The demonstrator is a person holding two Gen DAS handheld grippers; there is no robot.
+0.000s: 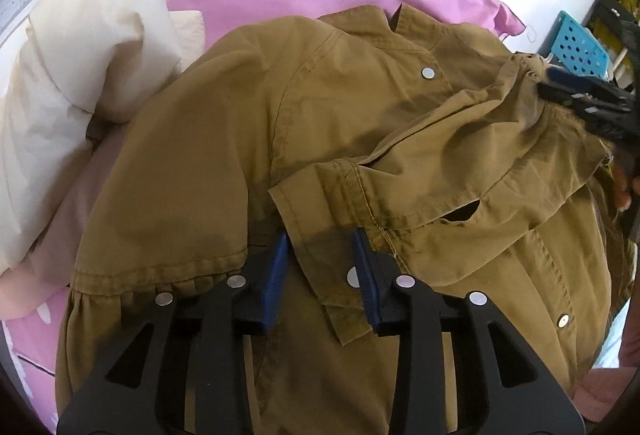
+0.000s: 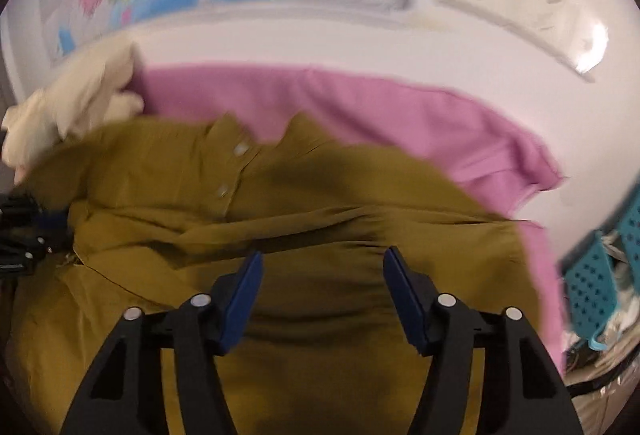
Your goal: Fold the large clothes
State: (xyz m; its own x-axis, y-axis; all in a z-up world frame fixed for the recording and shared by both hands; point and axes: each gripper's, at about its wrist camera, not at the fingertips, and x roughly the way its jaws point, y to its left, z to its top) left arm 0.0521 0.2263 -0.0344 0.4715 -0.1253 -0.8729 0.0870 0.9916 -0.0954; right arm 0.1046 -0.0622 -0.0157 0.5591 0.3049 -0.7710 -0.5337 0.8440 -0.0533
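Left gripper (image 1: 320, 263) fingers apart, sleeve cuff (image 1: 320, 219) of olive jacket (image 1: 224, 139) between them. Right gripper (image 2: 322, 295) fingers wide apart above jacket, nothing gripped.

- Left gripper (image 1: 320, 259): black angular frame with triangular cut-outs is showing; four round silver fasteners are sitting across the linkage.
- Its fingers (image 1: 277, 267) are wearing ribbed blue pads.
- Right gripper (image 2: 323, 299): matching black frame, silver fasteners, smooth-looking blue pads (image 2: 404, 293); the view is blurring.
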